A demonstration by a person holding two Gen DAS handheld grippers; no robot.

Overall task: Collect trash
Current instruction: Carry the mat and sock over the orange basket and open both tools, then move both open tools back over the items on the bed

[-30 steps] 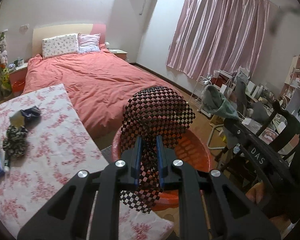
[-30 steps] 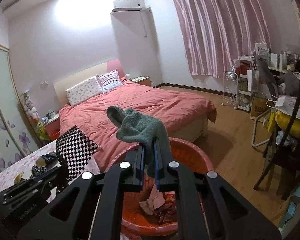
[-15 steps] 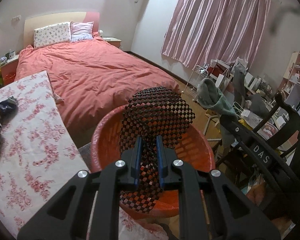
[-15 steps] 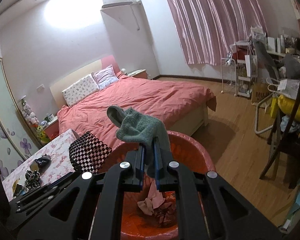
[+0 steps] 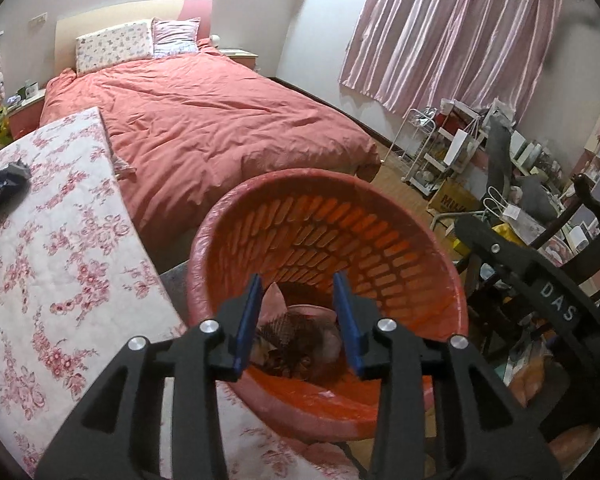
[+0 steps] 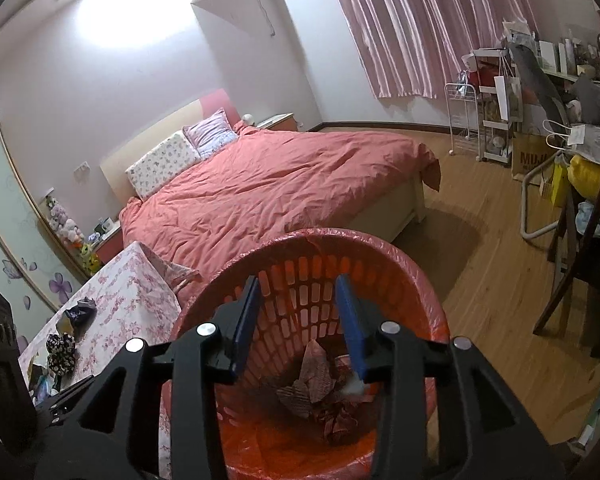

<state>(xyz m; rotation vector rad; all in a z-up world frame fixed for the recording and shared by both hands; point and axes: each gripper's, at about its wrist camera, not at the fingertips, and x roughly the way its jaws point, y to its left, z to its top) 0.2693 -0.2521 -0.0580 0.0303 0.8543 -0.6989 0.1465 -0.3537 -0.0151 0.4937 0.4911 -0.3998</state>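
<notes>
An orange slatted basket (image 5: 380, 232) with a red liner stands beside the floral table; it also shows in the right wrist view (image 6: 420, 280). My left gripper (image 5: 298, 316) is open and empty over its rim. The checkered cloth (image 5: 292, 344) lies inside among crumpled scraps. My right gripper (image 6: 298, 320) is open and empty above the basket. Crumpled cloth and paper (image 6: 316, 384) lie at the bottom. The green sock is not clearly visible.
A floral-covered table (image 5: 60, 248) is at the left with dark items (image 5: 4, 184) on it, also in the right wrist view (image 6: 76, 312). A pink bed (image 5: 204, 120) lies behind. A cluttered desk and chair (image 5: 540, 216) are at the right.
Both grippers opened. The checkered cloth left the left gripper and the green sock left the right gripper; both dropped into the basket. Both grippers moved closer over the basket.
</notes>
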